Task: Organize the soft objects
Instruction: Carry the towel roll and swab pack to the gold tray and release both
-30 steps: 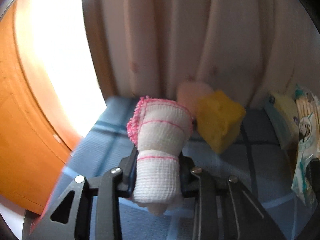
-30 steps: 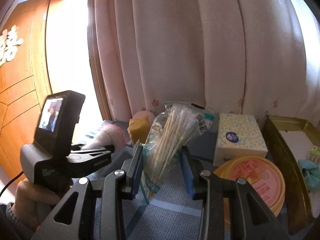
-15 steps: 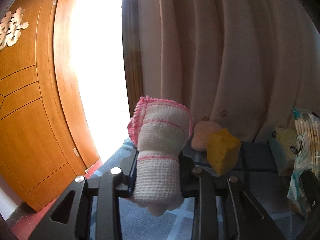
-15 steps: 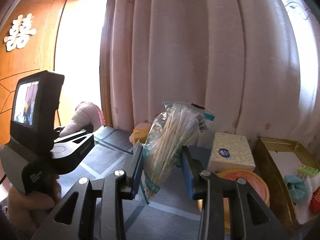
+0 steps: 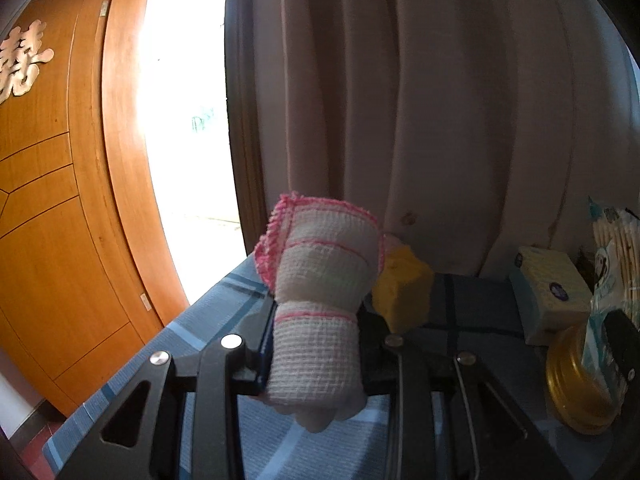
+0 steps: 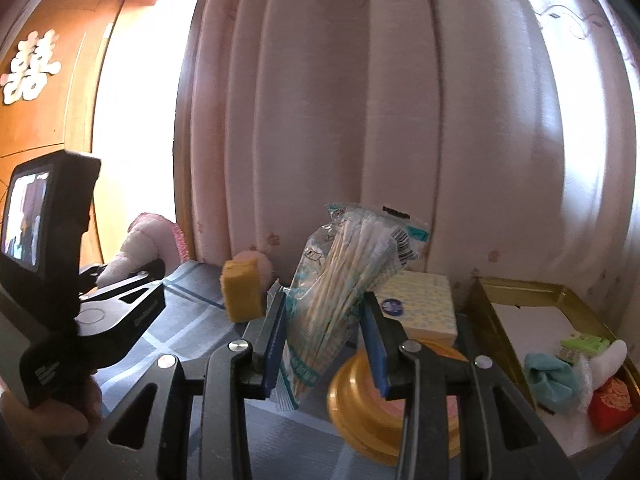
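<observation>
My left gripper [image 5: 316,364] is shut on a rolled white cloth with pink trim [image 5: 320,280] and holds it upright above the blue checked tablecloth [image 5: 208,320]. The cloth roll also shows in the right wrist view [image 6: 148,240]. My right gripper [image 6: 324,348] is shut on a clear bag of cotton swabs [image 6: 340,288], tilted to the right above the table. A yellow sponge [image 5: 404,288] and a pink sponge [image 6: 256,258] sit at the back near the curtain. A gold tray [image 6: 496,320] at the right holds a teal cloth [image 6: 548,376], a red pouch [image 6: 612,404] and a white soft thing [image 6: 608,356].
A tissue pack [image 6: 420,304] lies behind a round gold tin [image 6: 360,420]. Pale pink curtains [image 6: 400,120] hang behind the table. A wooden door [image 5: 60,200] and bright doorway are at the left. The left gripper's body [image 6: 80,300] is left of my right gripper.
Both grippers have risen and drawn back from the table with their loads still held. The sponges now look smaller and lower in the left wrist view.
</observation>
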### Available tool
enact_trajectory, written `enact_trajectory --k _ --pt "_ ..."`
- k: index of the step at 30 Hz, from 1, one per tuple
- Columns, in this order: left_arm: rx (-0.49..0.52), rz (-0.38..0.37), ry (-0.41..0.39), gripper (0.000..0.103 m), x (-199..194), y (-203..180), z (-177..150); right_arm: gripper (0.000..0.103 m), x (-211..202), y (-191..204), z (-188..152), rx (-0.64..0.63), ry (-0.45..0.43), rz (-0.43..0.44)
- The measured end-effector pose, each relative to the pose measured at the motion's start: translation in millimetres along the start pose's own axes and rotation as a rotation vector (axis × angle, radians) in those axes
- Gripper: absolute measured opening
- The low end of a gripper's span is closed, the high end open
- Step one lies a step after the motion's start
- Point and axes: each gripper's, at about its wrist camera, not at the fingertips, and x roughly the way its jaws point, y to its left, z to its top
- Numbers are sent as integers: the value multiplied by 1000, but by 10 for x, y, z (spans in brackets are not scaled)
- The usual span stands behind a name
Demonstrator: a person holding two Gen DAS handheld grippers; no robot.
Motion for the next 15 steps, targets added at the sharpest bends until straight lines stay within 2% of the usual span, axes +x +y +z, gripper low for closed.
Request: enact_trajectory --k 15 --pt "40 -92 -4 31 -213 -236 -57 39 -91 -344 1 2 -17 -84"
